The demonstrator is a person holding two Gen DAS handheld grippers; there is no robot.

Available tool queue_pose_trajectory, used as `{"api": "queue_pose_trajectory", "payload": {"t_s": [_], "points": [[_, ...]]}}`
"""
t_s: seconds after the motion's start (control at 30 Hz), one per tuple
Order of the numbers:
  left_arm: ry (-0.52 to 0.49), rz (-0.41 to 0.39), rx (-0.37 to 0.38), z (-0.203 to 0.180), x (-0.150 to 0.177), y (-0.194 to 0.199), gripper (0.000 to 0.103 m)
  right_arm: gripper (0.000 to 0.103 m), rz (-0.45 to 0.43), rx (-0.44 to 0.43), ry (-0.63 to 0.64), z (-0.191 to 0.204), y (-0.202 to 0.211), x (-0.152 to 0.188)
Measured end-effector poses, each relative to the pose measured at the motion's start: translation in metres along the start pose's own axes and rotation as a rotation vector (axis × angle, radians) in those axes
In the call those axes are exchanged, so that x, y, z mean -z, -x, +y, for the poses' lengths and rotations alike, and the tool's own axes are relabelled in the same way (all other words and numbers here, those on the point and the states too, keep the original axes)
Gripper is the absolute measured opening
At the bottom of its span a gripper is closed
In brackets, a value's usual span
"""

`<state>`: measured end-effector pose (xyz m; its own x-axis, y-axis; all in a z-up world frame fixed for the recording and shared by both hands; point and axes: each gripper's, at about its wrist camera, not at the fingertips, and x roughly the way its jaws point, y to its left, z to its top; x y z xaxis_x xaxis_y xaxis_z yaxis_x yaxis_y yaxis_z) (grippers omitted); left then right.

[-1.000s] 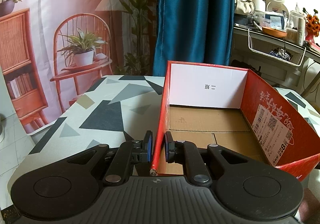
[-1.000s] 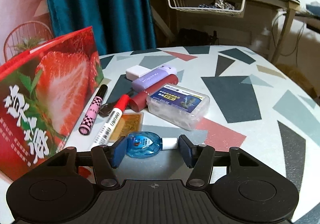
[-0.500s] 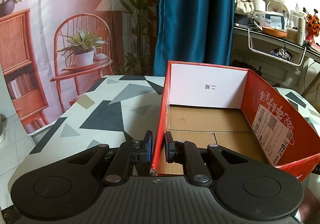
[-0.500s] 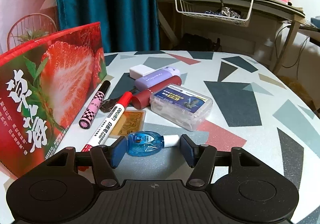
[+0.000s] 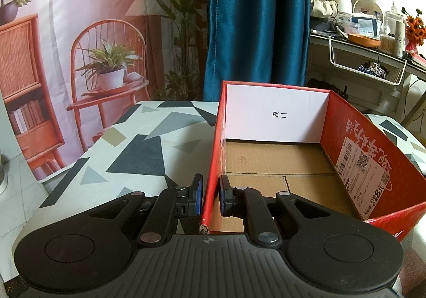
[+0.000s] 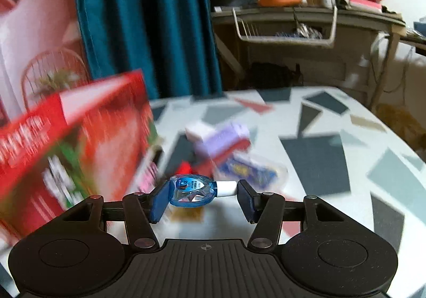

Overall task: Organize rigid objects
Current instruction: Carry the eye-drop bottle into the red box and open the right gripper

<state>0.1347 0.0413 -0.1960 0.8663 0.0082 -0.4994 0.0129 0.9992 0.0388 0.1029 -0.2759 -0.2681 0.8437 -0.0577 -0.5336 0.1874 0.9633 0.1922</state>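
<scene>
The tabletop (image 5: 138,154), patterned in grey and black shapes, carries my red strawberry box (image 5: 346,143) toward its far edge; the cardboard floor of the box shows nothing inside. My left gripper (image 5: 210,194) is closed on the box's near left wall, one pad on each face, which I judge steadies it for loading. The remaining items (image 6: 226,149) lie in a blurred cluster beside the box, mid-tabletop. My right gripper (image 6: 198,191) clamps the small blue correction-tape dispenser (image 6: 191,190) end to end, body against one pad, white tip against the other, clear above the tabletop. To do this step well, I should carry it over the box rim, lower it close to the floor, and only then release, since an end-to-end grip could let it pivot.
</scene>
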Motion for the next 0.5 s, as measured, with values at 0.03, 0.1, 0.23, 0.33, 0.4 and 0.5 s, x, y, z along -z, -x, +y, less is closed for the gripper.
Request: {"api": "queue_pose_trajectory", "payload": {"t_s": [0.03,0.1,0.23,0.33,0.4,0.5], "points": [[-0.001,0.000,0.000,0.000,0.000,0.000,0.014,0.051,-0.017,-0.021,0.006,0.003,0.002,-0.009],[-0.003,0.000,0.000,0.000,0.000,0.000,0.014,0.051,-0.054,-0.066,0.044,0.012,0.004,-0.028],[-0.006,-0.001,0.000,0.000,0.000,0.000,0.014,0.051,-0.111,-0.169,0.152,0.038,0.002,-0.064],[-0.005,-0.001,0.000,0.000,0.001,0.000,0.014,0.051,-0.094,-0.237,0.267,0.064,-0.012,-0.083],[-0.005,-0.001,0.000,0.000,0.001,0.000,0.014,0.051,-0.076,-0.255,0.342,0.079,-0.026,-0.088],[-0.005,-0.002,0.001,0.000,0.001,-0.001,0.014,0.051,-0.041,-0.281,0.414,0.097,-0.043,-0.093]]}}
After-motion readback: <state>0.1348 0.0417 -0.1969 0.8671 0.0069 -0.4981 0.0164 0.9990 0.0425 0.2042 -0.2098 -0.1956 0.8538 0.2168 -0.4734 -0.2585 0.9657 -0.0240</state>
